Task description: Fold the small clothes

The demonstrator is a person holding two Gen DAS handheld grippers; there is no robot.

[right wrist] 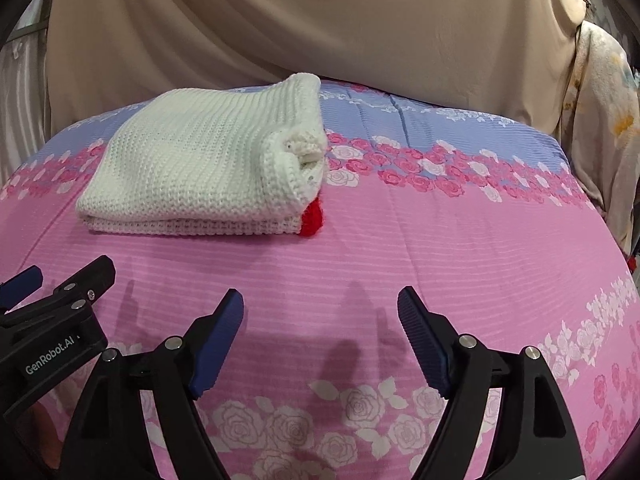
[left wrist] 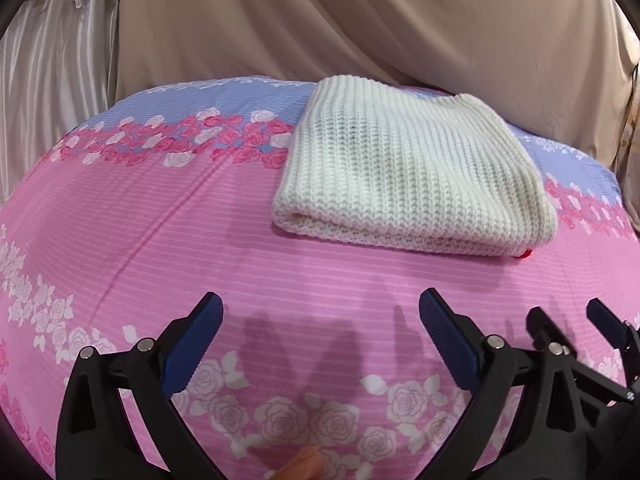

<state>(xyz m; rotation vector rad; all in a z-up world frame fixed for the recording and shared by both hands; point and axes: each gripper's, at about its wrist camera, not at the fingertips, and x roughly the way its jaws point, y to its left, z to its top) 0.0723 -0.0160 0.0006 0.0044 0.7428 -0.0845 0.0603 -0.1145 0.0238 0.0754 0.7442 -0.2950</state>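
- My left gripper (left wrist: 320,312) and right gripper (right wrist: 320,308) are both released, grasping nothing.
- The left gripper body reads "GenRobot.AI".
- The folded white knit (right wrist: 200,172) lies on the pink rose sheet (right wrist: 400,248).

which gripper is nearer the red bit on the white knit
Right. The red bit lies straight ahead of the right gripper; from the left gripper it is ahead and far right.

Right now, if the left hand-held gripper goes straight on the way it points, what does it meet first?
Probably the pink rose-print bedsheet: the open left hand-held gripper tilts down at bare sheet. The folded white knitted garment lies further ahead and slightly right; depth is unclear.
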